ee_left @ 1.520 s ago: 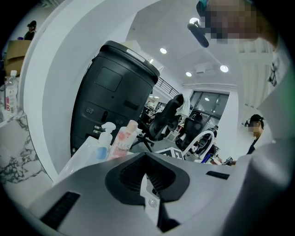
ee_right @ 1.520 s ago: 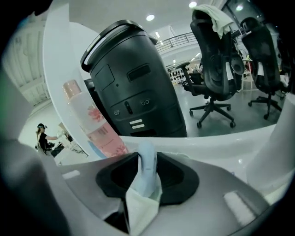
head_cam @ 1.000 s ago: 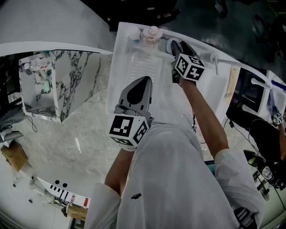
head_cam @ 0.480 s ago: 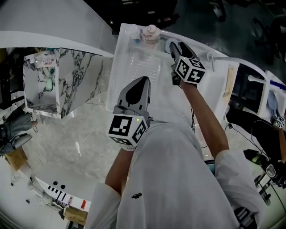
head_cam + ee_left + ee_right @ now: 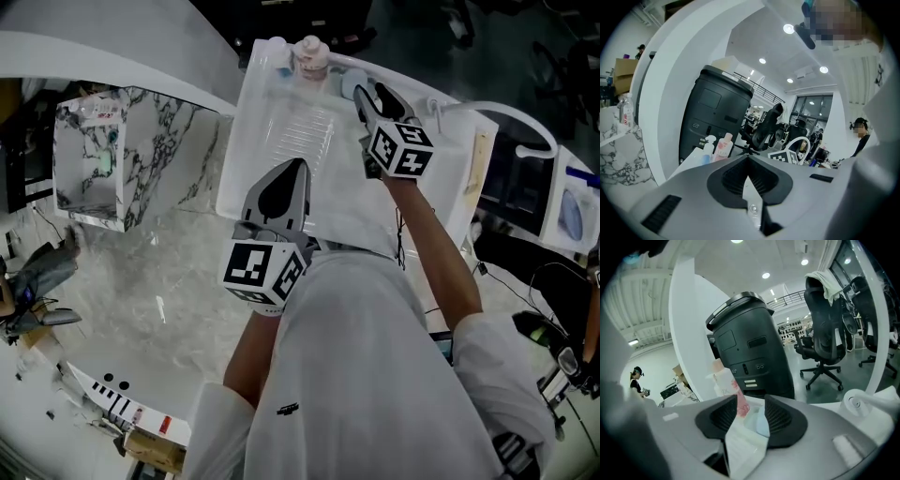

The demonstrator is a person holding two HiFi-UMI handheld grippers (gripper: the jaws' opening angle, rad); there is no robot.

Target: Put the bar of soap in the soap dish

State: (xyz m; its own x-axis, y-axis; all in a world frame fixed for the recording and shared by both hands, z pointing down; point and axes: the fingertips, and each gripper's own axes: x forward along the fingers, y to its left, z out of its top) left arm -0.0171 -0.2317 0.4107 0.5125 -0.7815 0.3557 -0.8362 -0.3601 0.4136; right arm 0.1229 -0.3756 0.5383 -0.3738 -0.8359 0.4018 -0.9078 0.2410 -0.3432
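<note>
Pale-blue piece (image 5: 761, 423), likely the soap, sits between parted jaws of right gripper (image 5: 751, 414), unclamped; left gripper (image 5: 748, 171) clenched, empty. Reach step; next: close squarely on it

The person wears a white short-sleeved shirt (image 5: 375, 375) with a small dark logo (image 5: 286, 410) on the chest. The left gripper (image 5: 296, 171) and right gripper (image 5: 367, 92) are grey shells with black ribbed pads (image 5: 732, 176), each bearing a cube (image 5: 263, 273) of black-and-white square markers.

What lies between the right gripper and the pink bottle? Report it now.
A pale blue object, seen just ahead of the open right gripper in the right gripper view.
</note>
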